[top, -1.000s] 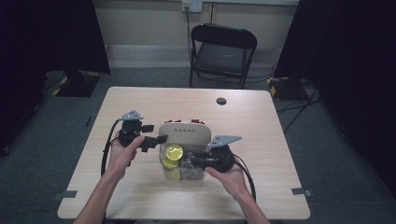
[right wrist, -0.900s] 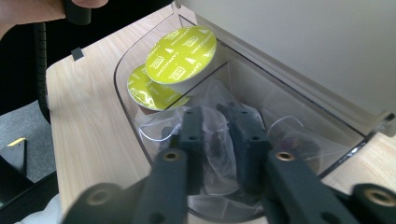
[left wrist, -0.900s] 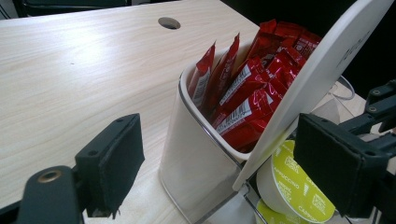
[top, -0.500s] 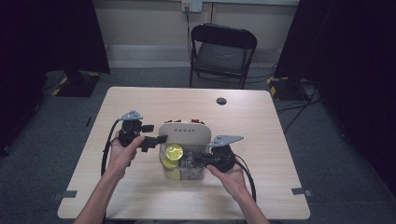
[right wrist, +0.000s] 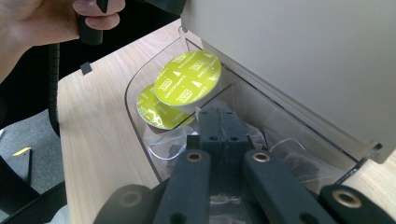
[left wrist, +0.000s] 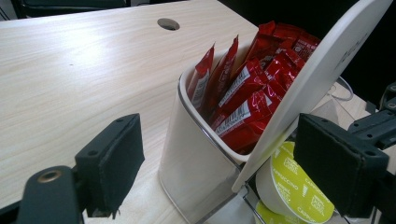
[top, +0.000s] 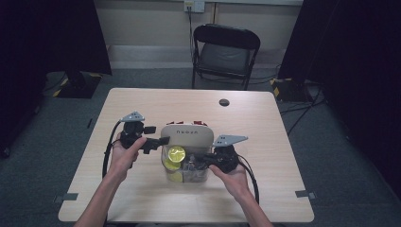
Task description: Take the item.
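Note:
A white box holds red sachets, and its white lid stands tilted open. In front of it, a clear tray holds yellow-green coffee capsules. My left gripper is open, with its pads on either side of the box and the lid's edge. It sits at the box's left side. My right gripper reaches into the tray from the right, jaws shut at the rim of a tilted, raised capsule. A second capsule lies under it.
The box stands mid-table on a light wooden table with a round cable hole at the back. A black folding chair stands beyond the far edge. Cables trail from both grippers.

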`<state>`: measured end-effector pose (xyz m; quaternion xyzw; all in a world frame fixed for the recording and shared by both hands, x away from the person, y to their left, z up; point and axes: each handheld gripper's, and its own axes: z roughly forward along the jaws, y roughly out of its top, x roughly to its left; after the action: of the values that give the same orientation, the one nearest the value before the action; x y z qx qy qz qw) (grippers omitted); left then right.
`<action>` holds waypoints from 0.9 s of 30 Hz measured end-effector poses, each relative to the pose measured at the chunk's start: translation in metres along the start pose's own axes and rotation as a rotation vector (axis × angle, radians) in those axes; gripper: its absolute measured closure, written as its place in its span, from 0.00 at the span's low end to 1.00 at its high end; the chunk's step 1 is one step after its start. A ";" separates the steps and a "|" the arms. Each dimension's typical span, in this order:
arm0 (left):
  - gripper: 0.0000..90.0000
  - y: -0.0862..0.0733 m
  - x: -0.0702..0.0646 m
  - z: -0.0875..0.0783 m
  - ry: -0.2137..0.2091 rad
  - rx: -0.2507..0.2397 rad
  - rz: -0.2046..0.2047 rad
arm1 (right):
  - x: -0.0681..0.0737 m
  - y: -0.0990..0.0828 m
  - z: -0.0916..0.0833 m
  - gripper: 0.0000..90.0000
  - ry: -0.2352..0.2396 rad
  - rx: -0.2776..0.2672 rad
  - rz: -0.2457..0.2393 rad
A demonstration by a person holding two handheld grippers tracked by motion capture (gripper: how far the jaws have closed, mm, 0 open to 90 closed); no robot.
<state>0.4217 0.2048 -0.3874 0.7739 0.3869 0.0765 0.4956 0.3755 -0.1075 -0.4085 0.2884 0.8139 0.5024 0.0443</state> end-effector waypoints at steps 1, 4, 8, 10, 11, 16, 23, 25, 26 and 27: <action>0.17 0.000 0.000 0.000 0.000 0.001 0.002 | 0.000 0.000 0.000 1.00 0.000 0.000 0.000; 0.17 0.000 0.000 0.000 -0.001 -0.002 -0.003 | 0.000 0.001 -0.002 1.00 -0.002 -0.008 0.001; 0.17 0.000 0.001 0.000 -0.002 0.000 -0.001 | -0.001 0.002 -0.003 1.00 -0.001 -0.013 0.001; 0.17 0.000 0.000 0.000 -0.001 -0.001 -0.004 | -0.001 0.002 -0.004 1.00 0.006 -0.017 0.001; 0.17 0.000 0.000 0.000 -0.001 0.000 -0.004 | -0.001 0.002 -0.005 1.00 0.011 -0.019 0.002; 0.17 -0.001 0.000 0.001 0.000 0.000 -0.004 | -0.001 0.004 -0.007 1.00 0.007 -0.028 -0.002; 0.17 -0.001 0.000 0.000 0.002 0.004 -0.003 | -0.001 0.005 -0.010 1.00 0.012 -0.036 -0.004; 0.17 -0.001 0.000 0.000 0.004 0.005 -0.003 | 0.000 0.006 -0.011 1.00 0.013 -0.041 -0.007; 0.17 -0.001 0.000 0.000 0.002 0.003 -0.008 | 0.000 0.006 -0.011 1.00 0.013 -0.045 -0.006; 0.17 -0.001 0.000 0.000 0.002 0.003 -0.008 | 0.000 0.006 -0.012 1.00 0.013 -0.045 -0.008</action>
<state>0.4215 0.2051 -0.3884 0.7728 0.3907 0.0747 0.4945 0.3742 -0.1150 -0.3976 0.2807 0.8038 0.5223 0.0475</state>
